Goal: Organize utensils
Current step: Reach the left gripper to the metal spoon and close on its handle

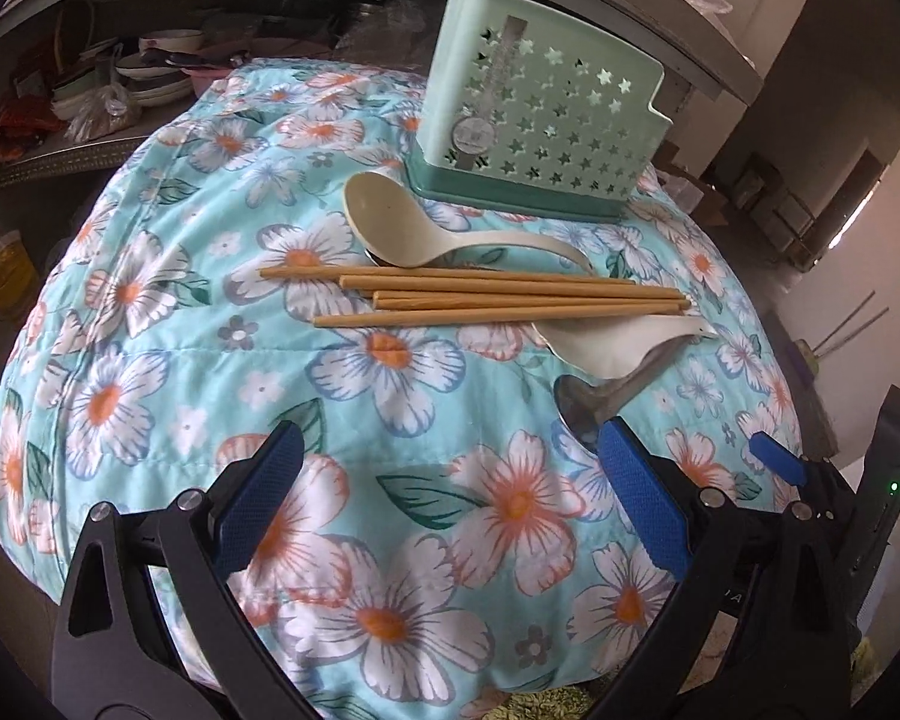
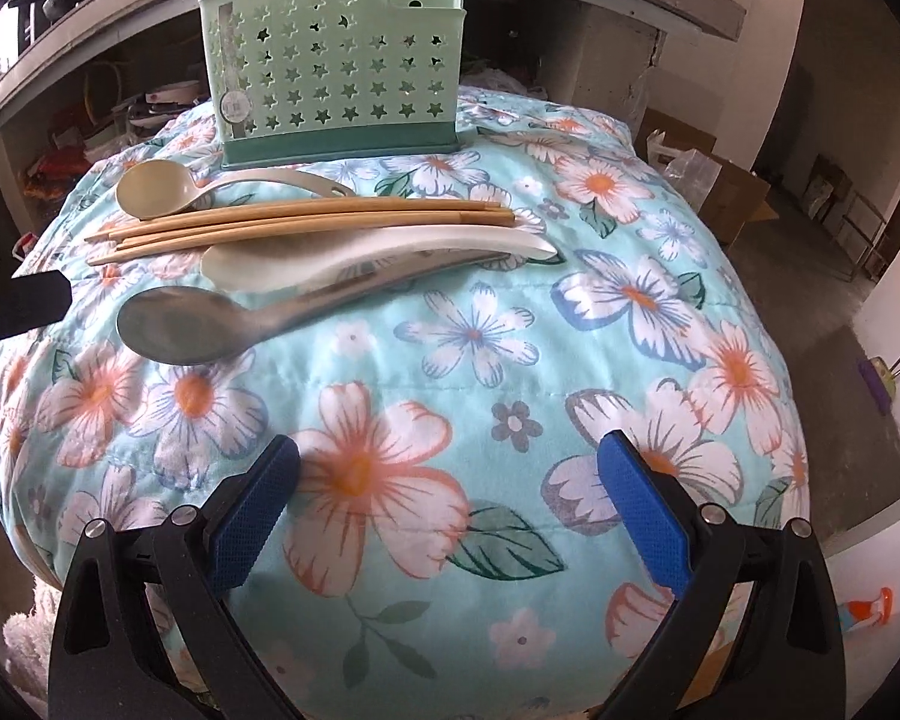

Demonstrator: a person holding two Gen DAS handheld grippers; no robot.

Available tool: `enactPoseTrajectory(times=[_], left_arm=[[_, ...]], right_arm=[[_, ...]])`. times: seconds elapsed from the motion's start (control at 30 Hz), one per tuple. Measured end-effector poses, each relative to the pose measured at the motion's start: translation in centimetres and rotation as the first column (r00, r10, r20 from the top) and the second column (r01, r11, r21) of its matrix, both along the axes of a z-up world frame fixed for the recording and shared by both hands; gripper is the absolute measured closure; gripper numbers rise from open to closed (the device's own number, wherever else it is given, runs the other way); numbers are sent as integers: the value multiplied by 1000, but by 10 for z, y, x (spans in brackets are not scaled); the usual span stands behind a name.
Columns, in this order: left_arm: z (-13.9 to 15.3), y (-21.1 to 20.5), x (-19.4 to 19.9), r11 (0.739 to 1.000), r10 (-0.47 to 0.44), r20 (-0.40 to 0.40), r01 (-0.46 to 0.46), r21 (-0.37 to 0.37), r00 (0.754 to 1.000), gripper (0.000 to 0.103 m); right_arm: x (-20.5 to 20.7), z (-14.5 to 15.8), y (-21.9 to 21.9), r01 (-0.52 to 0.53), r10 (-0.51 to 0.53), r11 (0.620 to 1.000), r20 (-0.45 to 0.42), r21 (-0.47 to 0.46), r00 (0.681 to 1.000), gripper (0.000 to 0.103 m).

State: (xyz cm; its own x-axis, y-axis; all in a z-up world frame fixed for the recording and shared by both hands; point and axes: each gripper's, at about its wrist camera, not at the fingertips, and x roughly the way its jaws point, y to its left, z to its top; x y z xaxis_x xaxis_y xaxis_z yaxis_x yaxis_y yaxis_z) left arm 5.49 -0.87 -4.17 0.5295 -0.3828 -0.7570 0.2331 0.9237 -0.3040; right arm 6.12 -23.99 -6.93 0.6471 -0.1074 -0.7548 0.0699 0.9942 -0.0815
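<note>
Both claws hang over the flower-printed turquoise cloth [image 2: 480,372] that covers the counter, and both are spread wide with nothing between the blue pads. The left claw [image 1: 450,468] sits nearest the pile; the right claw [image 2: 450,480] hovers nearer the front edge of the cloth, and its blue fingertip [image 1: 777,459] peeks in at the right of the left view.

The landmark is the mint-green plastic utensil holder with star-shaped cut-outs and a darker green base [image 2: 336,78], standing upright at the far side of the cloth. A strip label with a round sticker [image 1: 477,135] runs down its front wall; the print is too blurred to read.

Just in front of the holder lies the beige plastic ladle [image 2: 156,189], bowl to the left, handle running right. Next out from the holder are the four bamboo chopsticks [image 2: 306,222], lying side by side, roughly parallel to the holder's front wall and crossing the ladle's bowl edge. Beyond them, farther from the holder, lies the white ceramic soup spoon [image 2: 378,252], its handle partly under the chopstick ends. Farthest from the holder is the stainless steel spoon [image 2: 192,324], bowl up, its handle tucked beneath the white spoon. In the left view that steel bowl [image 1: 576,402] lies right by the left claw's right-hand pad [image 1: 636,492].

Nothing shows above the holder's rim.
</note>
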Motion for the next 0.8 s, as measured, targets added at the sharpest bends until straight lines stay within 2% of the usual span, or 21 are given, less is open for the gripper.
enactPoseTrajectory(times=[0.23,0.27,0.33,0.37,0.43,0.5,0.63,0.8], left_arm=[[-2,-15,6,996,-71,-21,69,-57,997,11],[-1,-17,7,994,-82,-18,81,-72,996,14],[-1,-22,10,990,-105,-28,102,-94,994,28],[-2,-25,12,988,-116,-44,111,-104,992,30],[-7,-28,16,986,-124,-78,114,-120,989,42],[-13,-29,21,984,-120,-116,103,-143,986,51],[-22,-28,29,978,-113,-164,80,-194,980,60],[-26,-24,36,978,-84,-194,45,-202,977,80]], right_arm=[[-2,-4,-7,-8,8,999,8,45,1000,6],[-2,-4,-6,-9,9,999,9,45,1000,6],[-1,-4,-7,-11,11,999,9,49,1000,6],[-1,-4,-7,-12,11,999,10,52,1000,6],[-1,-4,-8,-13,12,998,12,55,1000,6],[-1,-4,-8,-15,14,998,14,56,1000,6],[0,-4,-9,-18,17,998,15,60,1000,6],[-1,-5,-10,-20,19,998,17,63,1000,6]])
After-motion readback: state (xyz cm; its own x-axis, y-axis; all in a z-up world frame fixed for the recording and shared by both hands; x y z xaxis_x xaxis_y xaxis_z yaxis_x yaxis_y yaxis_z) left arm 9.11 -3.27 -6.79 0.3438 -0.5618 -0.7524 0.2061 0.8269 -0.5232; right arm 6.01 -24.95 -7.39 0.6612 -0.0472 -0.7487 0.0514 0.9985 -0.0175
